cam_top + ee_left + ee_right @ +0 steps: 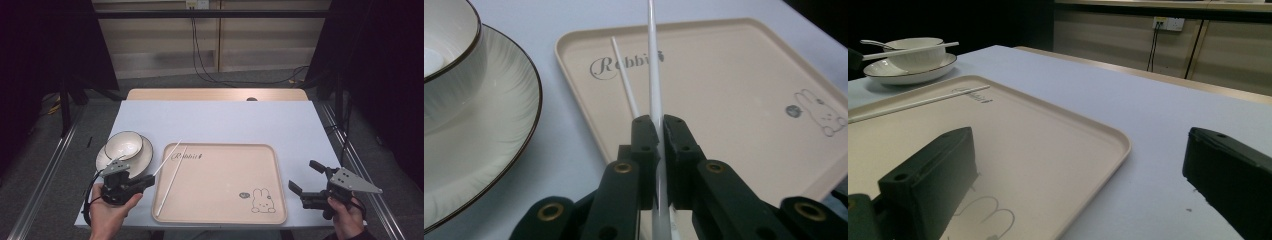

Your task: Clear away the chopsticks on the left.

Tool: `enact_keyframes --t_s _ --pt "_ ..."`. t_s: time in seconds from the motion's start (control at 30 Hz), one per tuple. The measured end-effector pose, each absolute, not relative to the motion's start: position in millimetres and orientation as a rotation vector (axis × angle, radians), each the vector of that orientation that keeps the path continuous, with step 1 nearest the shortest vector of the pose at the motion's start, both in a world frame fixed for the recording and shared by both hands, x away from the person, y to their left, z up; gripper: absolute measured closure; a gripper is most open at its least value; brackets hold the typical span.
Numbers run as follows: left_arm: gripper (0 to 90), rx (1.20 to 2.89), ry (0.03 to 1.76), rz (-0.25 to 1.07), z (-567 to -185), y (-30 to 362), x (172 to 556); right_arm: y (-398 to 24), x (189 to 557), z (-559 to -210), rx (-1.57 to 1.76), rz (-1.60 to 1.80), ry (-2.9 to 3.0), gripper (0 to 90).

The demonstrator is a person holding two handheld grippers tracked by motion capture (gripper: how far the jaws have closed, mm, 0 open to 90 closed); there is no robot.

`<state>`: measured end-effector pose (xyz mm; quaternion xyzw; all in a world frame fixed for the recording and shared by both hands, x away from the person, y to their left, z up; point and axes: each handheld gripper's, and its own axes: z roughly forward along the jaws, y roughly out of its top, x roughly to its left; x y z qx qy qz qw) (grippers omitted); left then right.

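Note:
My left gripper [149, 181] [660, 130] is shut on a white chopstick [167, 158] [653, 65] near its lower end, by the left edge of the beige tray [220, 200]. The stick slants up and away over the tray's far left corner. In the right gripper view this chopstick [913, 50] crosses in front of the bowl [918, 61]. A second white chopstick [172, 180] [624, 80] [918, 103] lies flat along the tray's left side. My right gripper [306, 176] [1078, 170] stands open just right of the tray, with nothing between its fingers.
A white bowl [123, 145] [444, 65] sits on a dark-rimmed plate [142, 155] [499, 125] left of the tray, just beyond my left gripper. A spoon handle [870, 44] pokes out of the bowl. The tray [744, 90] carries a rabbit drawing [261, 200] near its right front corner.

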<state>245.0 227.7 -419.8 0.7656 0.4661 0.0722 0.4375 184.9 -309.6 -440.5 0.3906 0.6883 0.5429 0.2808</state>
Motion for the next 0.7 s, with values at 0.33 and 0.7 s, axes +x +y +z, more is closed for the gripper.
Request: enact_keyframes --t_s 0.33,0.7 --pt "84.6 1.909 1.214 0.194 -427.2 204.9 254.7 -309.6 185.3 -440.7 1.041 1.454 1.851 0.4" --pt "84.6 1.955 1.249 0.216 -437.1 178.5 256.7 -309.7 185.5 -441.1 1.031 1.439 1.852 0.4"
